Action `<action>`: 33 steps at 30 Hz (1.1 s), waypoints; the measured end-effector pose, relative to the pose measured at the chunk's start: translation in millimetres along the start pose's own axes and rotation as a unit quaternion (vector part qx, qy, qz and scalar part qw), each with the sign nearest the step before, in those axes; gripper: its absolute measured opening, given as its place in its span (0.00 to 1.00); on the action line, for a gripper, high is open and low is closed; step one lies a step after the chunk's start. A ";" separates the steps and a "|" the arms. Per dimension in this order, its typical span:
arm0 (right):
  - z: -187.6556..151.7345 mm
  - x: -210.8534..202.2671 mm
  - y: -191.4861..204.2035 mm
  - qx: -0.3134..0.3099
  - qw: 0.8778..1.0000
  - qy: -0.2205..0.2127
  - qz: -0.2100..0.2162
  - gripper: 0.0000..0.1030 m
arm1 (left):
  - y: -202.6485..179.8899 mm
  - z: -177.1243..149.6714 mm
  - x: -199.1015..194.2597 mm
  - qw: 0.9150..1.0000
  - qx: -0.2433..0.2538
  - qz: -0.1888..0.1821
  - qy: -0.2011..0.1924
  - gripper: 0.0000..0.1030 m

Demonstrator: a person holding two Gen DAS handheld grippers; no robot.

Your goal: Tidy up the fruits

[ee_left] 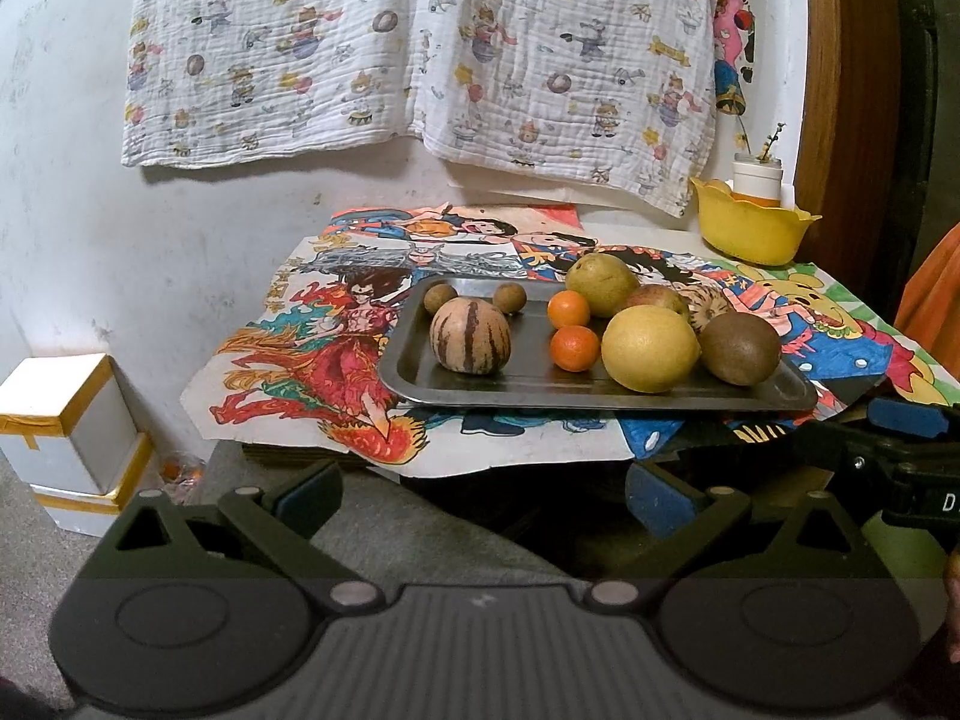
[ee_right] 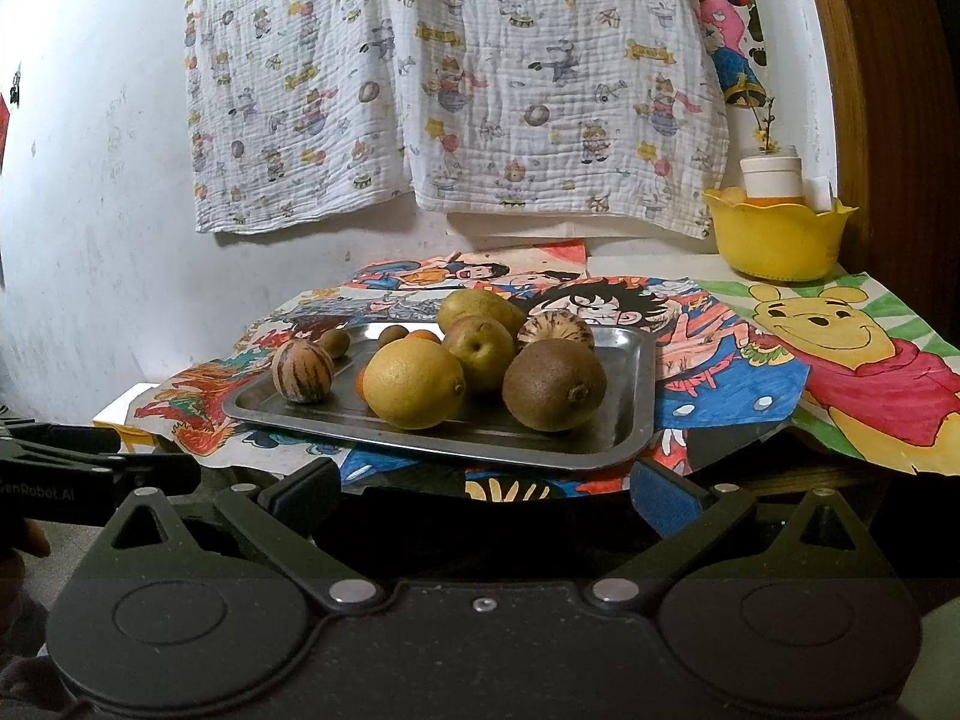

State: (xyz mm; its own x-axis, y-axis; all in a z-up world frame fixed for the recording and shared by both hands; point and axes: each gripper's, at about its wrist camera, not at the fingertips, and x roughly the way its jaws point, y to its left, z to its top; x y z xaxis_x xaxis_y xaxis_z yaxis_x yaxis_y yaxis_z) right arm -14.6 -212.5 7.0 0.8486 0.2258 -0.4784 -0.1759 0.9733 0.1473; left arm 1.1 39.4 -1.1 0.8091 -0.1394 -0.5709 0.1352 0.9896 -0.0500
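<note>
Both the left gripper (ee_left: 483, 495) and right gripper (ee_right: 486, 489) are spread wide, holding nothing. The fruits sit close together on the tray (ee_left: 600, 399). A bump could make the near lemon (ee_left: 650, 348) roll off.

I'm in a home: a cartoon-print cloth (ee_left: 420, 54) hangs on the far wall, children's coloured drawings (ee_right: 840, 354) cover the table, stacked boxes (ee_left: 66, 420) sit left.
</note>
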 end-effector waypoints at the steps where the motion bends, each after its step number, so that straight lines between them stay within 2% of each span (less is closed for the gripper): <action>1: 0.1 0.0 0.1 0.000 1.000 0.000 0.000 0.99 | 0.3 0.1 0.2 1.000 0.000 0.000 0.000 1.00; 33: 2.7 1.1 6.5 -0.019 1.000 -0.006 0.007 0.99 | -2.0 1.3 -0.6 1.000 0.011 0.000 -0.005 1.00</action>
State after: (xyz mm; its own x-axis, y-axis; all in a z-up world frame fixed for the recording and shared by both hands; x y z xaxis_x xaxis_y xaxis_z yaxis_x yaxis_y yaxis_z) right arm -13.4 -206.0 9.8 0.8523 0.2389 -0.4653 -0.2061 0.9710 0.1210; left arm 1.0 37.5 0.4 0.8145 -0.1395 -0.5632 0.1472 0.9886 -0.0321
